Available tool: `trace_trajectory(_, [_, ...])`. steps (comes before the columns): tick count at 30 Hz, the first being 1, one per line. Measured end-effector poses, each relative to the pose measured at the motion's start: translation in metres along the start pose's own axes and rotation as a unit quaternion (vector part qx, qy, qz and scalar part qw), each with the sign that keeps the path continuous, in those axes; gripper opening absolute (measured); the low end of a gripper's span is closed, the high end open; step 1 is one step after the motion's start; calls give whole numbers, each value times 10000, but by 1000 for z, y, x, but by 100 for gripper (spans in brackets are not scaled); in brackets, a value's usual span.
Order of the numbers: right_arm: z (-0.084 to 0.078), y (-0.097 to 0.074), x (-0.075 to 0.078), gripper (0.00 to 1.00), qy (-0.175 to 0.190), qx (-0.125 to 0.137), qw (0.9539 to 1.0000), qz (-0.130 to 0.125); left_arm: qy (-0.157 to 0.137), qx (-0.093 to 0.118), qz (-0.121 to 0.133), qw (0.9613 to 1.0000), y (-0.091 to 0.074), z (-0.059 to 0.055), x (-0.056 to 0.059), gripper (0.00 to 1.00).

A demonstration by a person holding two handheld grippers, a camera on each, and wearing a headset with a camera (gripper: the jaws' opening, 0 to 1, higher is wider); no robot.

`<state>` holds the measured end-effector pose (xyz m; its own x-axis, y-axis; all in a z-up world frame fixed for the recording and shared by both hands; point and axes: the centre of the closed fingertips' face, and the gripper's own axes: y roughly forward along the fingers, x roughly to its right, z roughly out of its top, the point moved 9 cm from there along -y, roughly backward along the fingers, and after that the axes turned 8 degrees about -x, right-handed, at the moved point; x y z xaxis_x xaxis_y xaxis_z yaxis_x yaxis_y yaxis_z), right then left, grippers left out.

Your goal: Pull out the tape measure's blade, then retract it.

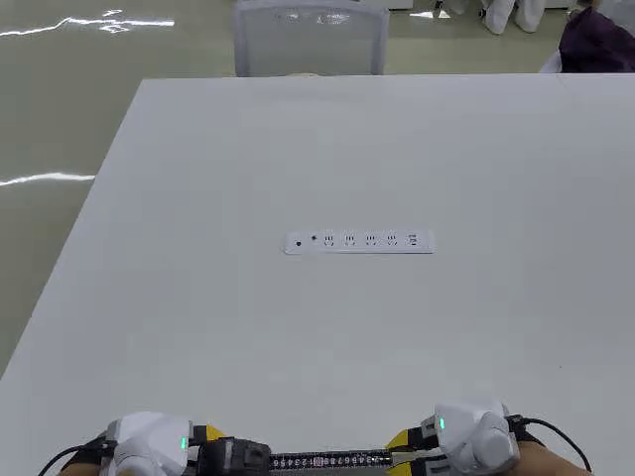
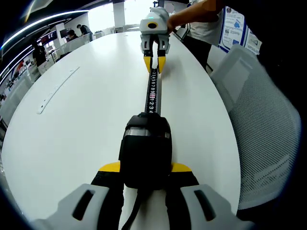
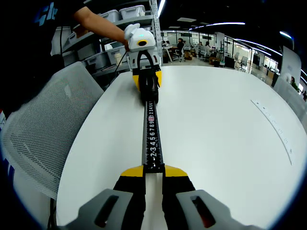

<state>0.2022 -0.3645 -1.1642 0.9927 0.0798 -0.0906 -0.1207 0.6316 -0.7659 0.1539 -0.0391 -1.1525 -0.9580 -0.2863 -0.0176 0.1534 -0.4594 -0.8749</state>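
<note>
A black tape measure case [image 2: 145, 148] sits between the yellow-tipped jaws of my left gripper [image 2: 144, 167], which is shut on it; in the head view the case [image 1: 238, 458] lies at the table's near edge. Its black blade [image 2: 152, 91] with white numbers runs out across the table to my right gripper [image 2: 154, 62]. In the right gripper view the blade [image 3: 152, 136] ends between my right gripper's [image 3: 153, 170] jaws, shut on its tip. The left gripper [image 3: 145, 79] holds the case at the far end. In the head view the blade [image 1: 327, 460] spans between the left gripper [image 1: 203, 451] and the right gripper [image 1: 407, 451].
A white power strip [image 1: 359, 242] lies in the middle of the white table [image 1: 298, 159]. A grey mesh chair [image 1: 311, 38] stands at the far edge, and another mesh chair [image 2: 266, 120] is beside me. Shelving with bins [image 3: 115, 19] stands behind.
</note>
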Motion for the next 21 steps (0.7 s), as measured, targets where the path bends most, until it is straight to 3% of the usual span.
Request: trace_trajectory(21, [-10, -8, -2, 9, 77, -31, 10000, -28, 17, -56, -12, 10000, 0, 1, 0, 29])
